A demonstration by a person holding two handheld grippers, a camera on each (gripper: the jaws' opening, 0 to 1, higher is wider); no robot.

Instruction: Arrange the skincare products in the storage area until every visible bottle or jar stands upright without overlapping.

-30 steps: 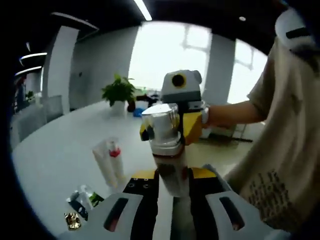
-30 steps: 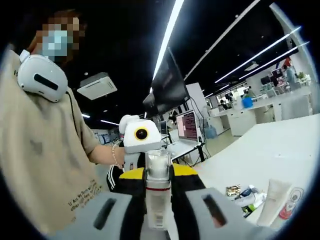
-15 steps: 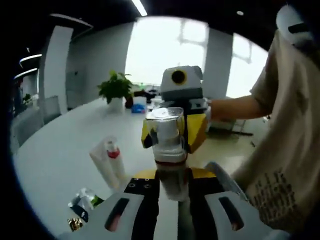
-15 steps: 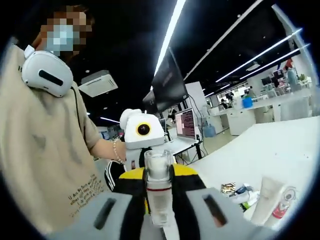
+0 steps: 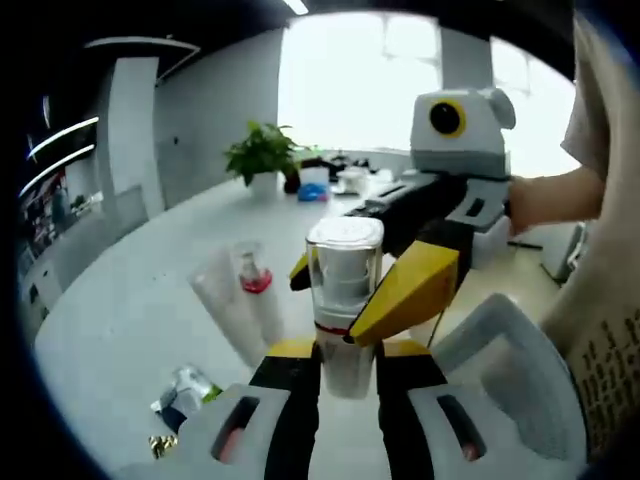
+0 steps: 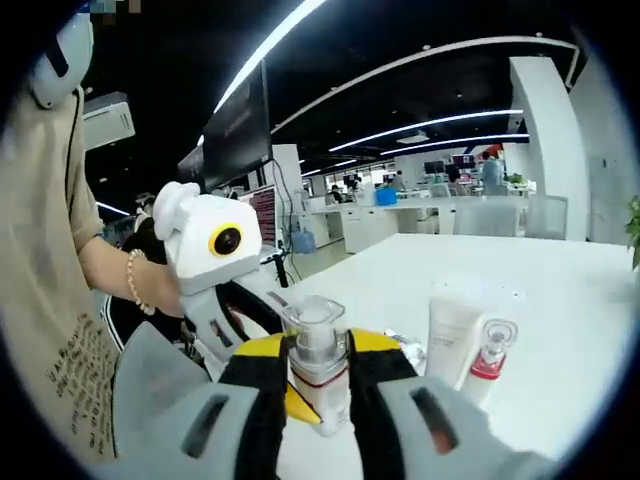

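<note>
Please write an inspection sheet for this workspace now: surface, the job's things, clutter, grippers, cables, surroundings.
Surface: white table, bare around the items.
Job's things: pump bottle with clear cap held above the table between both grippers; white tube and small red-collared bottle stand upright side by side; whether they touch is unclear.
Clutter: small sachets lie flat on the table near the tube.
Grippers: left hand-held gripper shut on the bottle's lower body; right hand-held gripper shut on the same bottle.
Cables: nothing seen on the table.
Surroundings: open office, potted plant at the table's far end, monitors, ceiling light strips, a person's sleeve.
</note>
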